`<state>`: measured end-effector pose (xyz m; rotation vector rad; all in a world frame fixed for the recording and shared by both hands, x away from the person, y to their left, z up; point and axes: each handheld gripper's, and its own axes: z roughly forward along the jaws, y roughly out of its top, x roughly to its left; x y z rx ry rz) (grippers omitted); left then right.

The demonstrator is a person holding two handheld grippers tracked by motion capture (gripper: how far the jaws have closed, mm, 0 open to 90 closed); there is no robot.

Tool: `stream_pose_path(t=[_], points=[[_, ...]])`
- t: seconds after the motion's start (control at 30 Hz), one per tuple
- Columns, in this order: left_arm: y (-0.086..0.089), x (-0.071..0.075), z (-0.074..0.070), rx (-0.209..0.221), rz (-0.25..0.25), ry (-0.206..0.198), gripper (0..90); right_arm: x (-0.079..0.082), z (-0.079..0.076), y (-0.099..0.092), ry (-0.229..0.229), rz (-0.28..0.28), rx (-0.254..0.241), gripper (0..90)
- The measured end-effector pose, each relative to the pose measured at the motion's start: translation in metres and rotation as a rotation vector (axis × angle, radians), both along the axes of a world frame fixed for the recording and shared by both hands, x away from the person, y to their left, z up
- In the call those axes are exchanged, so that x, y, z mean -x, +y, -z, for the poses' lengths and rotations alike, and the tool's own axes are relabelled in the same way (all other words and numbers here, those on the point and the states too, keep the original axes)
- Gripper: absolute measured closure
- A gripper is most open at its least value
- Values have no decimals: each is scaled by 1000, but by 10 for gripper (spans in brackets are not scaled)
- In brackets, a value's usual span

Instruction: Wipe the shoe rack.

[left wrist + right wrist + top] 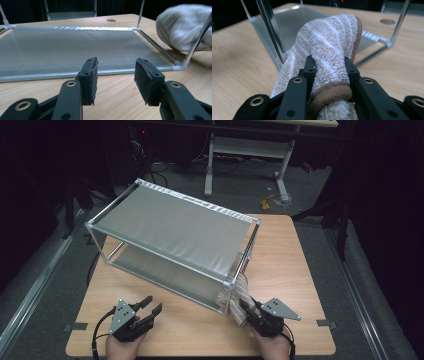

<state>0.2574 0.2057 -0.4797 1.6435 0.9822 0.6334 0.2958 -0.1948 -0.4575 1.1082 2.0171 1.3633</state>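
A beige towel (241, 290) with pale stripes and a brown hem is bunched at the near right corner post of a metal-framed rack (170, 225) with two grey mesh shelves. My right gripper (246, 308) is shut on the towel (329, 37), its jaws (329, 65) pinching a fold just behind the hem, close to the rack's corner post (270, 30). My left gripper (152, 306) rests open on the table in front of the rack. Between its pads (116, 67) there is nothing. Ahead of it lie the lower shelf (75, 47) and, to the right, the towel (182, 25).
The rack stands askew across the wooden table (280, 250), its far left corner overhanging the edge. Bare tabletop lies to its right and along the front. Behind the table, a white desk leg (210, 165) and a yellow object (267, 202) stand on the dark floor.
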Motion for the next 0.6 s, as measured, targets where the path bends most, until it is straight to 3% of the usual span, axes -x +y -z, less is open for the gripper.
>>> stream_pose_path(t=[0.2,0.6], points=[[0,0,0,0,1,-1,534,-1,20,0,52,-4,56,716],[0,0,0,1,3,-2,535,-10,35,0,113,5,145,714]])
